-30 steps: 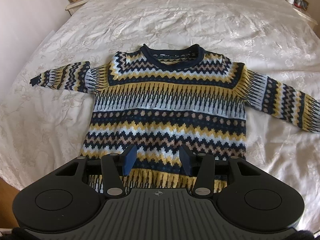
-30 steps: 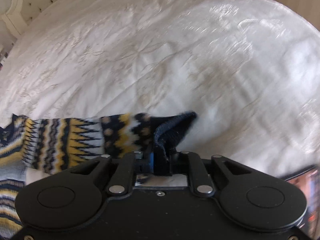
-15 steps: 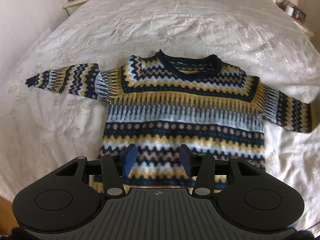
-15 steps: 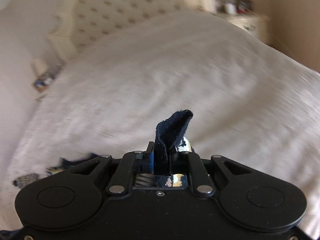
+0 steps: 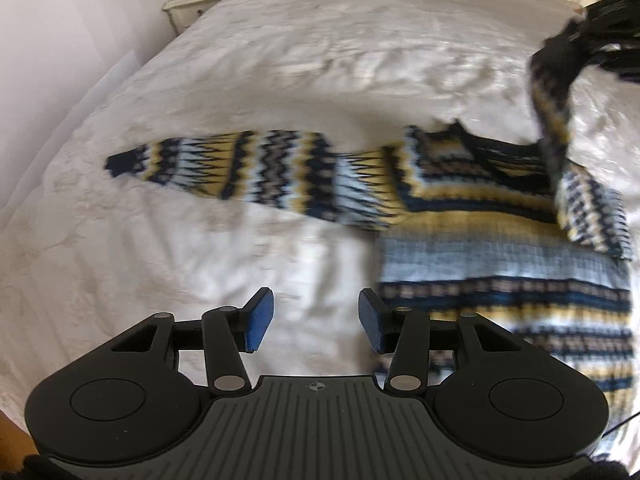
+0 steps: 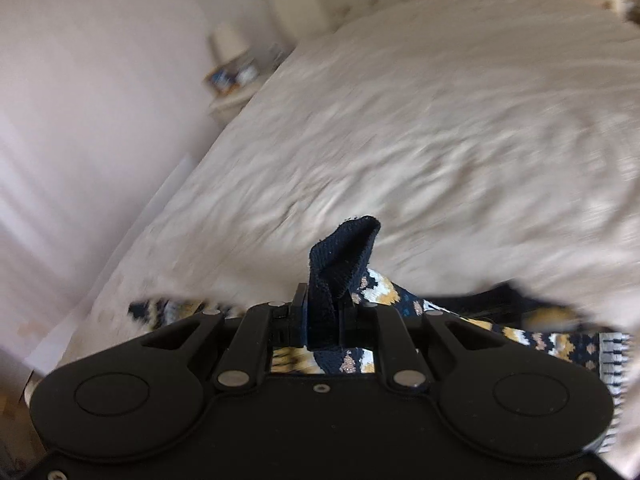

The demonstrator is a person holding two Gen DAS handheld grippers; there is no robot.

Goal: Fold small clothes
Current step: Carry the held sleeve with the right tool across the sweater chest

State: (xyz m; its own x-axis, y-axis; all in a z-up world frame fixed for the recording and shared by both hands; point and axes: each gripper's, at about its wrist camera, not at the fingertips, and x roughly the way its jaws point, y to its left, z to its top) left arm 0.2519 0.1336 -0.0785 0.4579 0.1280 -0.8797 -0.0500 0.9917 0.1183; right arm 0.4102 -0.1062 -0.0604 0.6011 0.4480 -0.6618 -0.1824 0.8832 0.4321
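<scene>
right hand-held gripper (image 6: 322, 320) was clamped on the sweater (image 5: 500, 240) cuff (image 6: 344, 252), sleeve lifted over the body on the bed (image 5: 280, 60). left hand-held gripper (image 5: 316, 320) hung open, empty. step: sleeve fold; next prob. lay sleeve flat across chest, w/o bunching.

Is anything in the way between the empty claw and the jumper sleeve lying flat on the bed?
Nothing visible. The left gripper is open and empty over bare bedspread, and only bedspread lies between it and the flat sleeve. The right gripper is shut on the other sleeve's cuff.
</scene>
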